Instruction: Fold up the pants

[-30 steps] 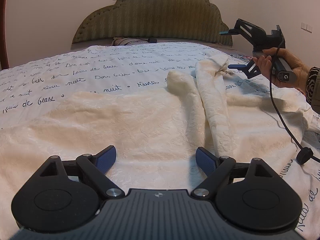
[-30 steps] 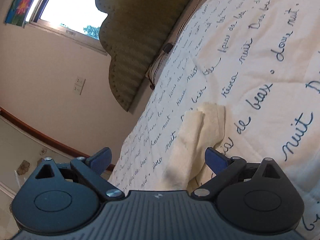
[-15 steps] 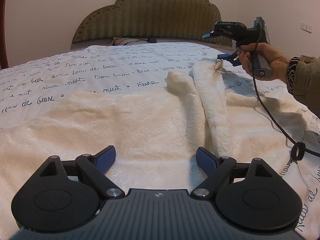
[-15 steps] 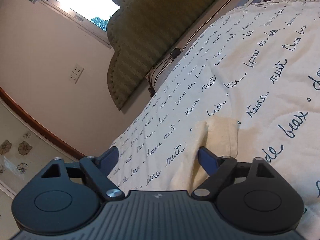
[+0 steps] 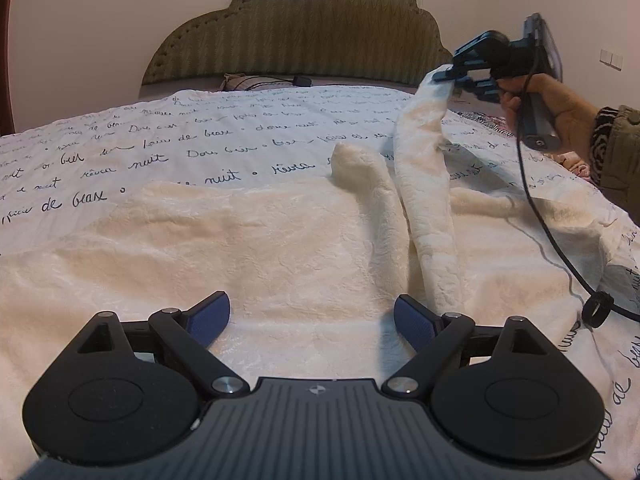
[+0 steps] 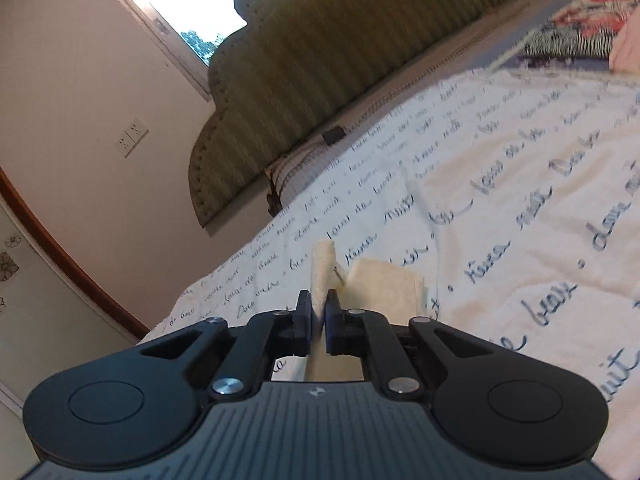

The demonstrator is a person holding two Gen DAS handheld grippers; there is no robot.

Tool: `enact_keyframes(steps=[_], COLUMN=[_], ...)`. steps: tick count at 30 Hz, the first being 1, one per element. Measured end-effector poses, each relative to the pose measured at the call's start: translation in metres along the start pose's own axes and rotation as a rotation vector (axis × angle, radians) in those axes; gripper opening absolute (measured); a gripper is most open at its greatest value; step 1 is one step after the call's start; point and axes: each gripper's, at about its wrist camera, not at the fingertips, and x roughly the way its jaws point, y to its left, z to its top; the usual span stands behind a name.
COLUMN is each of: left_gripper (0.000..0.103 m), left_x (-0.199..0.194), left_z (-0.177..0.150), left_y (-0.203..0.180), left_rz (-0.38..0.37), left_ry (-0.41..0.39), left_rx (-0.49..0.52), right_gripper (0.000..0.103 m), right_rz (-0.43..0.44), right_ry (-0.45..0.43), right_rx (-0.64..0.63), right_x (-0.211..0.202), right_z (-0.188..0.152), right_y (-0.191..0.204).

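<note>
Cream textured pants [image 5: 280, 248] lie spread on the bed, waist end near me, two legs running away. My left gripper [image 5: 312, 316] is open and empty, low over the near part of the pants. My right gripper [image 5: 452, 80] is shut on the cuff of the right pant leg [image 5: 420, 152] and holds it lifted above the bed. In the right wrist view the gripper [image 6: 319, 312] pinches the cuff [image 6: 322, 268]; the other leg's end [image 6: 384, 288] lies flat beyond it.
The white bedspread with blue handwriting [image 5: 160, 152] covers the bed. A green padded headboard [image 5: 296, 28] stands at the far end with a pillow [image 5: 248, 80] below it. The right gripper's black cable [image 5: 552, 240] hangs over the pants. Patterned bedding [image 6: 576, 36] lies at the far right.
My right gripper closed on the right leg's cuff and lifted it off the bed. The left gripper has not moved.
</note>
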Motion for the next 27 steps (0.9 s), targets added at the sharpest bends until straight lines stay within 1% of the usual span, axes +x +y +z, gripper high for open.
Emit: enact_keyframes(steps=[2, 4, 7, 10, 12, 15, 16, 17, 18, 20, 21, 22, 25, 27], left_gripper=[0.091, 0.089, 0.089, 0.090, 0.091, 0.092, 0.092, 0.091, 0.089, 0.084, 0.075, 0.064, 0.048, 0.044], left_x=[-0.002, -0.006, -0.017, -0.036, -0.048, -0.056, -0.055, -0.053, -0.050, -0.041, -0.034, -0.027, -0.007, 0.001], left_z=[0.000, -0.001, 0.001, 0.004, 0.005, 0.005, 0.004, 0.003, 0.001, -0.003, -0.005, -0.005, -0.004, -0.003], left_y=[0.000, 0.000, -0.007, -0.028, -0.048, -0.079, -0.091, -0.104, -0.116, -0.130, -0.135, -0.139, -0.140, -0.135], left_rz=[-0.005, -0.017, -0.046, -0.068, -0.101, -0.147, -0.145, -0.127, -0.103, -0.085, -0.085, -0.086, -0.107, -0.098], left_ry=[-0.009, -0.027, -0.073, -0.144, -0.164, -0.151, -0.144, -0.139, -0.140, -0.140, -0.126, -0.103, -0.037, -0.017], left_rx=[-0.005, -0.004, 0.028, 0.121, 0.193, 0.298, 0.343, 0.393, 0.439, 0.498, 0.513, 0.516, 0.471, 0.427], right_gripper=[0.006, 0.006, 0.006, 0.006, 0.006, 0.007, 0.007, 0.007, 0.007, 0.007, 0.007, 0.007, 0.007, 0.007], right_rz=[0.009, 0.000, 0.001, -0.013, -0.024, -0.036, -0.037, -0.034, -0.035, -0.031, -0.027, -0.026, -0.022, -0.026], right_ry=[-0.058, -0.111, -0.170, -0.205, -0.217, -0.218, -0.220, -0.222, -0.222, -0.216, -0.213, -0.209, -0.195, -0.184], right_rx=[-0.026, -0.062, -0.071, -0.068, -0.057, -0.035, -0.031, -0.026, -0.019, -0.008, -0.006, -0.004, 0.002, 0.009], right_x=[-0.032, -0.068, -0.119, -0.160, -0.182, -0.202, -0.207, -0.212, -0.215, -0.219, -0.221, -0.222, -0.225, -0.225], right_z=[0.009, 0.017, 0.026, 0.031, 0.032, 0.030, 0.029, 0.027, 0.026, 0.023, 0.021, 0.019, 0.017, 0.016], right_y=[0.007, 0.011, 0.006, -0.005, -0.015, -0.029, -0.034, -0.038, -0.042, -0.047, -0.049, -0.052, -0.060, -0.065])
